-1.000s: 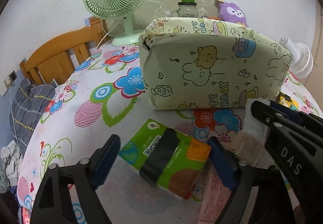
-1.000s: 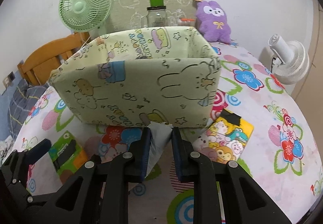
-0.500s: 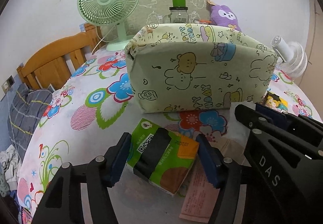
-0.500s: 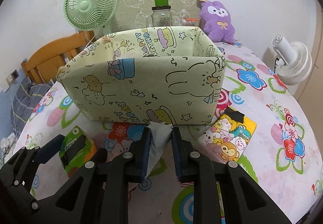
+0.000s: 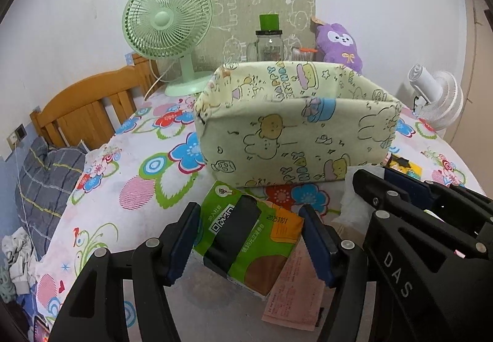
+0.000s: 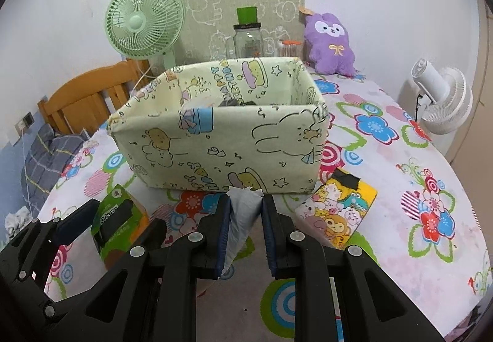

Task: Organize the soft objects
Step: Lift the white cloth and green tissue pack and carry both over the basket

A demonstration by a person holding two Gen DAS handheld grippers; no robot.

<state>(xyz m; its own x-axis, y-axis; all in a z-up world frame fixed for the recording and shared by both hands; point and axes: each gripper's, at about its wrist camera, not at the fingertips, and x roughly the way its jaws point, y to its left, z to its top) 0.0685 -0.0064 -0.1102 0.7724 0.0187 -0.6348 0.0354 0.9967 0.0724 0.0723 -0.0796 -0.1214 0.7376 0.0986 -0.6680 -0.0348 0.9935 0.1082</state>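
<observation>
The desk (image 6: pixel 400 249), covered with a flower-print cloth, carries all items. The fabric storage box (image 6: pixel 222 144), pale green with cartoon prints, stands open-topped near the desk centre and serves as the landmark.

Behind the box: a green fan (image 6: pixel 143 19), a purple plush toy (image 6: pixel 331 44) and a glass jar (image 6: pixel 248 39). To the right of the box, at the desk edge: a white fan (image 6: pixel 443 98).

In front of the box, right corner: a yellow cartoon tissue pack (image 6: pixel 337 208), lying flat.

In front of the box, left: the green tissue pack (image 5: pixel 249 234), gripped by the left tool (image 5: pixel 251 241), pads pressing both sides.

Directly in front of the box: the right tool (image 6: pixel 245 231), closed on a grey-white plastic bag (image 6: pixel 242 212).
</observation>
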